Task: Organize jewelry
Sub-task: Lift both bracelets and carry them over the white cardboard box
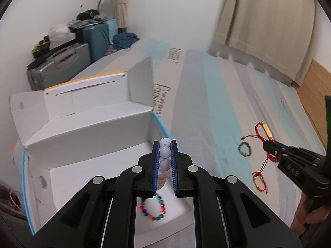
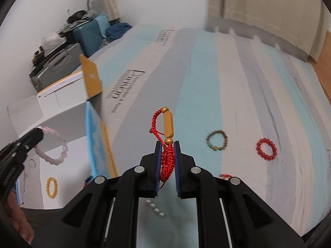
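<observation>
left tongs point(image 1: 165, 157): clamped on the pink bead bracelet point(image 1: 164, 155), which sat over the open white box point(image 1: 86, 128); most of the loop hung free below the pads.
right tongs point(image 2: 168, 155): clamped on the red cord bracelet point(image 2: 166, 161), held over the bed point(image 2: 238, 82); its gold tube bead point(image 2: 168, 125) stuck up past the tips.
box contents: multicolour bead bracelet point(image 1: 154, 207) and yellow bead bracelet point(image 2: 51, 187) lay on the box floor.
on the bed, further out: brown-green bead bracelet point(image 2: 216, 140), red bead bracelet point(image 2: 266, 146), well apart.
risk 1: round beads could roll out of flat pads and fall outside the box wall.
risk 2: dangling red cord could snag on the box flap point(image 2: 91, 78) and drag it.
</observation>
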